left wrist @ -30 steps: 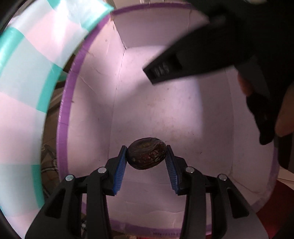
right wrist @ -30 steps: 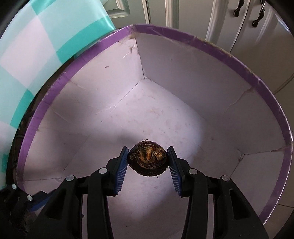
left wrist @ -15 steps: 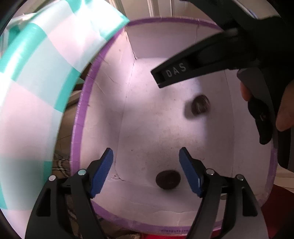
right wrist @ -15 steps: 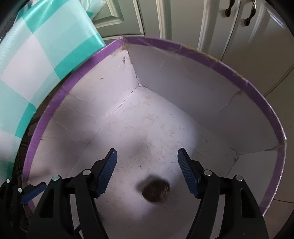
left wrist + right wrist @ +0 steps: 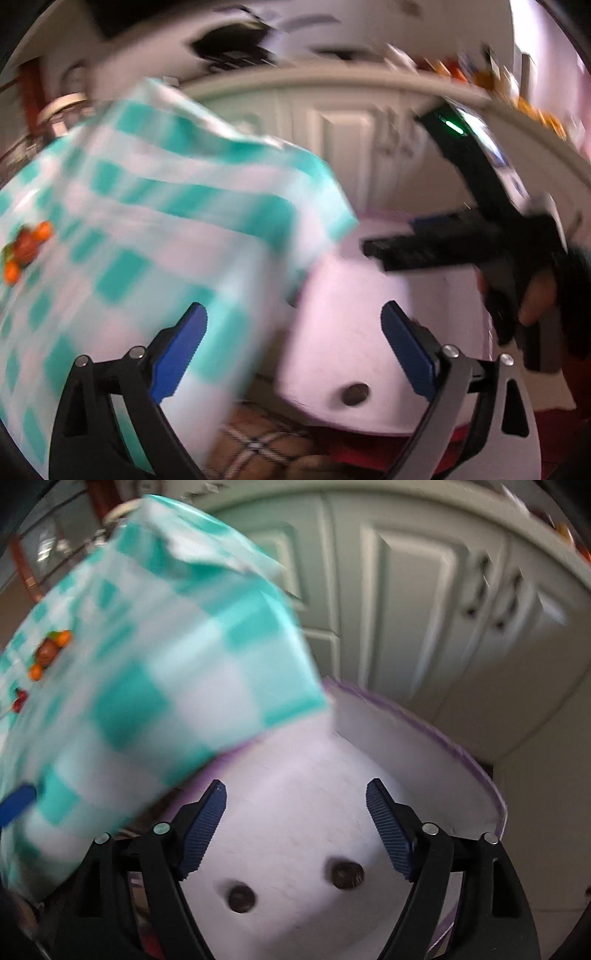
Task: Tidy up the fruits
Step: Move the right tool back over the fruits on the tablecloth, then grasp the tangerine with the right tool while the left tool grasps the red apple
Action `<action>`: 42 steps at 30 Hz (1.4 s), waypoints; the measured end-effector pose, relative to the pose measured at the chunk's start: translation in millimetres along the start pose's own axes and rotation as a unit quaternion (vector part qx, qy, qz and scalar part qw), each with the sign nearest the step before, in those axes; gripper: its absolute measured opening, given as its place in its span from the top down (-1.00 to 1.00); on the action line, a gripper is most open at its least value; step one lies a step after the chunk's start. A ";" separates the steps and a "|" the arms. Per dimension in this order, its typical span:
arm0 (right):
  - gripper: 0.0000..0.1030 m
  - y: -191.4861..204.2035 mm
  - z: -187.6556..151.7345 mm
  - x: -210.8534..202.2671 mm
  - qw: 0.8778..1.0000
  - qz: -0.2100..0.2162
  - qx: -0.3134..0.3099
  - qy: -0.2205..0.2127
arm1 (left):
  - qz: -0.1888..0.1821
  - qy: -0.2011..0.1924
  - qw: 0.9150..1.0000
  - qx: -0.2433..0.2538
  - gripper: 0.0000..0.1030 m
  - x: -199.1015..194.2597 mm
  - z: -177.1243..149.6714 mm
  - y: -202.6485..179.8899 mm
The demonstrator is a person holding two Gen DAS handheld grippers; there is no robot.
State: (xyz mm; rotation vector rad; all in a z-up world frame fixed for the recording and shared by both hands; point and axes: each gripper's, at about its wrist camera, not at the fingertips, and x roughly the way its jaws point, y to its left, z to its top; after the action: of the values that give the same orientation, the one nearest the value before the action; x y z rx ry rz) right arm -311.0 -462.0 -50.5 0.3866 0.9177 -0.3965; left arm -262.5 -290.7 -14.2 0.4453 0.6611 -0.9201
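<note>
A white box with a purple rim (image 5: 480, 764) stands below both grippers; it also shows in the left wrist view (image 5: 369, 295). Two dark round fruits lie on its floor, one on the left (image 5: 241, 898) and one on the right (image 5: 346, 875). The left wrist view shows one of them (image 5: 355, 393). My right gripper (image 5: 295, 830) is open and empty above the box. My left gripper (image 5: 293, 349) is open and empty, over the box's left edge. The right gripper's black body (image 5: 480, 243) shows at the right of the left wrist view.
A table with a teal-and-white checked cloth (image 5: 147, 240) stands left of the box, also in the right wrist view (image 5: 166, 664). Small orange and red fruits (image 5: 26, 251) lie on it, also in the right wrist view (image 5: 48, 653). Pale cabinet doors (image 5: 424, 609) stand behind.
Both grippers opened and dropped their dark fruits into the box, then lifted up and back. The view now tilts up to the table and cabinets, with motion blur.
</note>
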 end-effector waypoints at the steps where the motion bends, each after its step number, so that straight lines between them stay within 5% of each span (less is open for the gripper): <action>1: -0.55 16.1 3.2 -7.9 1.000 0.009 -0.017 -0.011 | 0.012 -0.014 1.000 -0.021 -0.91 -9.1 0.0 17.3; 5: -0.69 79.8 14.0 -25.5 0.994 0.049 -0.085 -0.050 | 0.070 -0.057 0.991 -0.104 -0.96 -51.4 3.6 86.2; 9: -0.69 141.7 27.0 -26.4 0.986 0.092 -0.128 -0.056 | 0.122 -0.064 0.971 -0.197 -0.96 -76.9 -1.9 158.0; 16: -0.69 243.3 53.2 7.7 0.971 0.131 -0.196 -0.039 | 0.236 -0.031 0.920 -0.311 -0.97 -86.7 -30.0 293.9; 22: -0.68 318.9 85.1 53.7 0.960 0.114 -0.254 -0.040 | 0.280 -0.014 0.881 -0.380 -0.97 -72.9 -35.8 384.2; 30: -0.62 372.5 145.9 98.6 0.955 0.106 -0.276 -0.039 | 0.276 -0.027 0.841 -0.464 -0.96 -46.0 -35.3 454.5; 33: -0.50 388.8 164.9 112.7 0.950 0.096 -0.293 -0.042 | 0.244 -0.033 0.824 -0.509 -0.95 -40.0 -52.7 469.4; 42: -0.10 433.1 218.1 151.8 0.937 0.096 -0.334 -0.043 | 0.200 -0.064 0.822 -0.529 -0.95 -43.5 -63.9 479.2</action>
State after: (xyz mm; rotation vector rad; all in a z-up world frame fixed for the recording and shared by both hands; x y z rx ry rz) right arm 131.2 -219.2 10.4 -0.1671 0.8645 0.0902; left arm 99.6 31.9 5.7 -0.4726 0.8089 -0.0839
